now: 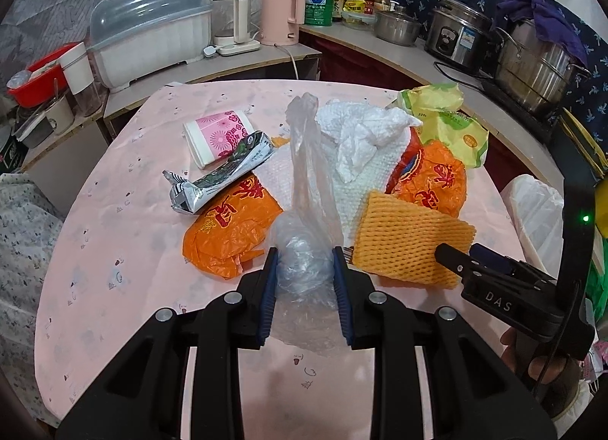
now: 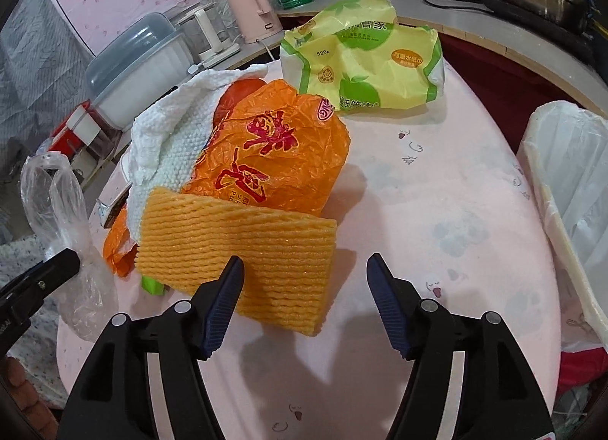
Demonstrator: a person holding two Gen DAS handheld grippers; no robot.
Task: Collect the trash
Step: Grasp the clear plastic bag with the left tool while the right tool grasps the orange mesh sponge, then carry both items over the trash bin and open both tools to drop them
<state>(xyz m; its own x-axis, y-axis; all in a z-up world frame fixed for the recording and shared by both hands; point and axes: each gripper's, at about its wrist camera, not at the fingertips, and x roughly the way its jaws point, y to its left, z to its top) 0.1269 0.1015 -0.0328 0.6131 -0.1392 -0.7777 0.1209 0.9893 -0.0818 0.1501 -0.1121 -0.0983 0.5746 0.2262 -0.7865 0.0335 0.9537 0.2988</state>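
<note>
A heap of trash lies on the pink table (image 1: 114, 250). My left gripper (image 1: 304, 253) is shut on a crumpled clear plastic bag (image 1: 304, 189), whose handle stands up above the pads. Around it lie two orange bags (image 1: 228, 227) (image 1: 433, 177), white paper towel (image 1: 361, 143), a striped wrapper (image 1: 224, 173), a flattened pink cup (image 1: 216, 135) and a yellow-green tissue wrapper (image 2: 364, 63). My right gripper (image 2: 306, 261) stands open over the near corner of an orange foam net (image 2: 235, 234). Its pads do not press the net.
A bin with a white liner (image 2: 566, 173) stands off the table's right edge. Behind the table a counter holds a dish box (image 1: 152, 40), kettles (image 1: 283, 14), jars and steel pots (image 1: 532, 67). A hand (image 1: 547, 364) holds the right gripper.
</note>
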